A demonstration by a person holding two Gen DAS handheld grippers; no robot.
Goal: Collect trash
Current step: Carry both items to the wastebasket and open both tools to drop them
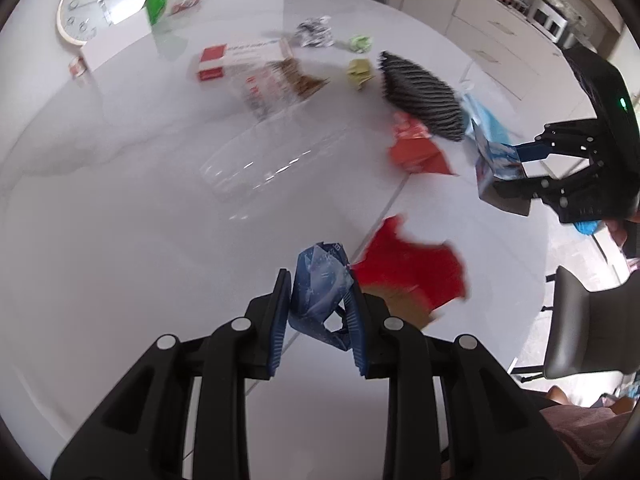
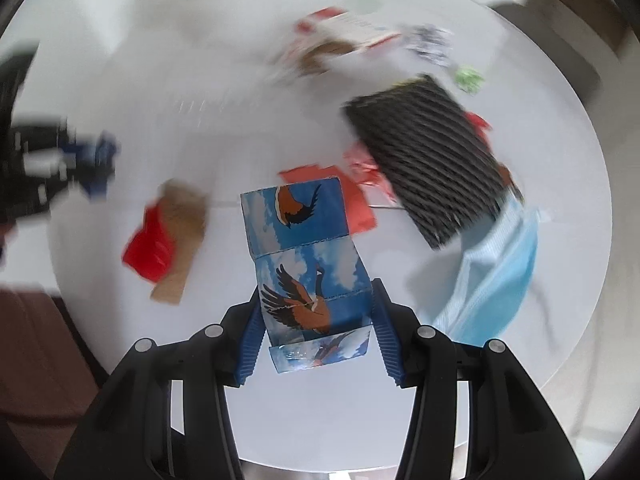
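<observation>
Left tongs (image 1: 318,300): clamped on a crumpled blue wrapper (image 1: 320,280), held above the white worktop (image 1: 120,220). Right tongs (image 2: 316,320): clamped on a flattened blue bird-print carton (image 2: 308,264), clear of the worktop. Red wrapper (image 1: 412,268), black striped pouch (image 1: 420,96) and blue face mask (image 2: 492,272) lie on the worktop

Litter strewn over a white table (image 1: 120,240): a crumpled blue wrapper (image 1: 320,284) near its edge, a bird-printed blue carton (image 2: 308,264) lifted above it, red paper (image 1: 416,268), a striped black bag (image 1: 420,96) and a pale-blue face mask (image 2: 492,272) lying flat.
</observation>
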